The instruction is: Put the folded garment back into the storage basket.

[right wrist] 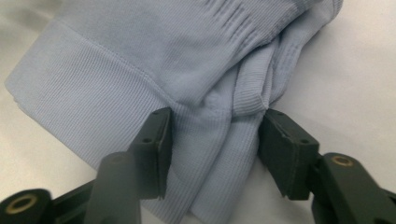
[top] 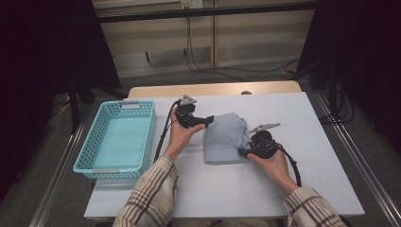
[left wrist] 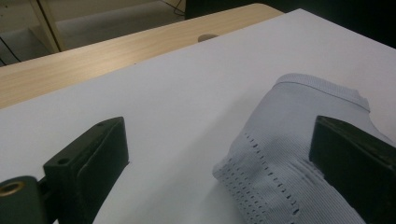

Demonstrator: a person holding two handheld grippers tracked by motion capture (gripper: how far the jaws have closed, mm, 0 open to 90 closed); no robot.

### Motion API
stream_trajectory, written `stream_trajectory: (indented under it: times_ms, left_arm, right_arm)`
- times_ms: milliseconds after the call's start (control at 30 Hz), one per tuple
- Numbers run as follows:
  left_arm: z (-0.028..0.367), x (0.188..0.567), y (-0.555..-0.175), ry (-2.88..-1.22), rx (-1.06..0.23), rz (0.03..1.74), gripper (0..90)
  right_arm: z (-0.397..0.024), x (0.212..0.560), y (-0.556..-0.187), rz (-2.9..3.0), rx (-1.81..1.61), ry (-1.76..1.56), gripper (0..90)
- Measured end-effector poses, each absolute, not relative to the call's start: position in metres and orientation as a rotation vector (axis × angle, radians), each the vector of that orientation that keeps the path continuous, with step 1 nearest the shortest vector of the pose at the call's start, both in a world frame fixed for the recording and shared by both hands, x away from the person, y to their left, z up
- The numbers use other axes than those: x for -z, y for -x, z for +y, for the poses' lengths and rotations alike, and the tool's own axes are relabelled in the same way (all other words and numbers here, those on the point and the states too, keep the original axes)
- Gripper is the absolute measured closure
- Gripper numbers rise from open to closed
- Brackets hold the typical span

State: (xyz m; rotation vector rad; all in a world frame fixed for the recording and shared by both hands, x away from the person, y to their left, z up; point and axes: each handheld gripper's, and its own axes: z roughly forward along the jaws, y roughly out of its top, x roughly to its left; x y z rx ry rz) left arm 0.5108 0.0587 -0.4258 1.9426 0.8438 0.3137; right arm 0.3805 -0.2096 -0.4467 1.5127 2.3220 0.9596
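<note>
- Right tongs (right wrist: 212,140): jaws straddle a bunched fold at the edge of the pale blue garment (top: 226,137); both pads sit right at the cloth in the right gripper view, so I read it as gripping the fold, though how hard is not clear.
- Left tongs (left wrist: 219,154): jaws spread wide; one jaw rests on bare table, the other lies over the garment's perforated corner. Nothing pinched, so released.
- Garment lies folded in a rough block on the white table (top: 265,189), mid-table between the two hands and well apart from the blue basket (top: 94,156) at the left.
- Handling guess: light, soft, ribbed knit. It will sag and unfold when lifted, with no stiffness to hold its shape.
- Not fragile and not slippery; the ribbed weave should give the pads good bite.
- Thin single layers may slide out of the jaws, so take several layers at once.
- Best hold: thick ribbed hem band (right wrist: 70,93) or the bunched fold now between the right jaws.
- Left tongs should take the opposite corner near the perforated panel (left wrist: 254,182).
- Risk: a one-sided lift lets the stack fall open.
</note>
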Motion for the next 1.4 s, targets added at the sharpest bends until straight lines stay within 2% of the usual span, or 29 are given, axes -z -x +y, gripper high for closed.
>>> stream_trajectory:
  times_ms: [133,167,300,333,367,400,467,500,567,600,633,800,900,967,1233,1400]
  left_arm:
    - [0.060,0.424,-0.512,-1.949,-0.316,0.860,8.1]
    - [0.062,0.422,-0.513,-1.999,-0.324,0.834,8.4]
    - [0.059,0.423,-0.512,-1.942,-0.294,0.861,11.3]
    - [0.061,0.422,-0.514,-1.996,-0.311,0.828,11.7]
    - [0.058,0.424,-0.512,-1.952,-0.297,0.864,11.7]
    - [0.060,0.424,-0.513,-1.998,-0.329,0.846,11.9]
    - [0.058,0.427,-0.513,-1.953,-0.271,0.874,11.7]
    - [0.060,0.427,-0.515,-2.003,-0.278,0.852,14.3]
    - [0.057,0.430,-0.514,-1.962,-0.261,0.892,16.1]
    - [0.059,0.429,-0.516,-2.006,-0.262,0.857,18.6]
    - [0.056,0.431,-0.515,-1.958,-0.235,0.894,21.4]
    - [0.051,0.437,-0.518,-2.017,-0.199,0.897,33.8]
    - [0.047,0.441,-0.518,-2.038,-0.190,0.896,35.8]
    - [0.047,0.444,-0.520,-2.075,-0.168,0.863,40.7]
    - [0.044,0.452,-0.519,-2.089,-0.111,0.904,48.5]
    - [0.046,0.458,-0.520,-2.099,-0.088,0.892,48.7]
  right_arm:
    - [-0.208,0.446,-0.379,2.328,-0.960,-1.504,55.4]
    - [-0.208,0.446,-0.379,2.335,-0.971,-1.506,57.3]
    - [-0.208,0.446,-0.379,2.338,-0.995,-1.517,63.6]
    - [-0.208,0.446,-0.379,2.346,-1.008,-1.510,66.2]
    - [-0.208,0.446,-0.379,2.350,-1.007,-1.513,67.1]
    - [-0.208,0.446,-0.379,2.350,-1.014,-1.509,67.4]
    - [-0.209,0.446,-0.380,2.352,-1.015,-1.522,69.6]
    - [-0.209,0.446,-0.380,2.354,-1.018,-1.523,70.8]
    - [-0.209,0.446,-0.380,2.350,-1.024,-1.526,72.9]
    - [-0.209,0.446,-0.380,2.352,-1.024,-1.526,73.3]
    - [-0.209,0.446,-0.380,2.351,-1.022,-1.528,73.6]
    - [-0.210,0.446,-0.380,2.352,-1.025,-1.529,73.9]
    - [-0.210,0.446,-0.380,2.354,-1.028,-1.525,73.8]
    - [-0.210,0.447,-0.380,2.350,-1.033,-1.536,73.8]
    - [-0.210,0.446,-0.380,2.350,-1.024,-1.530,73.8]
    - [-0.209,0.446,-0.379,2.345,-1.021,-1.524,73.8]
